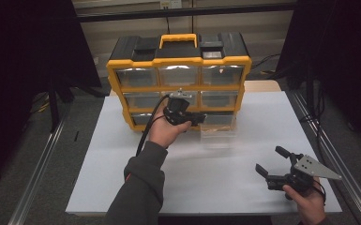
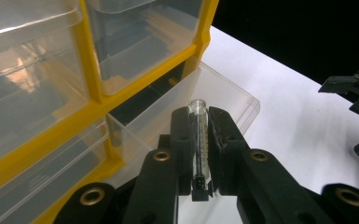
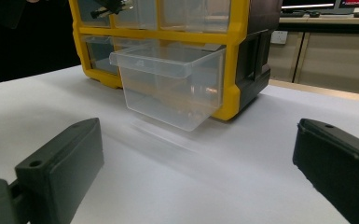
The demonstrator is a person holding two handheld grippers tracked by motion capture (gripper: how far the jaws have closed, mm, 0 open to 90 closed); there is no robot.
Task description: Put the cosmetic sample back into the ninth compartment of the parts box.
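A yellow drawer cabinet (image 1: 178, 77) stands at twelve o'clock on the white table (image 1: 244, 187). Its lower right clear drawer (image 3: 172, 86) is pulled out and open-topped. The left gripper (image 2: 199, 140), above that drawer, has its jaws closed on a small glass tube (image 2: 198, 140): light, slick and probably breakable, so best held mid-length with gentle pressure. At five o'clock the right gripper (image 1: 274, 165) waits with jaws wide, holding nothing.

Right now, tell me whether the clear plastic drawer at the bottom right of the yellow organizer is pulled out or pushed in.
Pulled out. The clear plastic drawer juts well past the yellow organizer's front, its top open.
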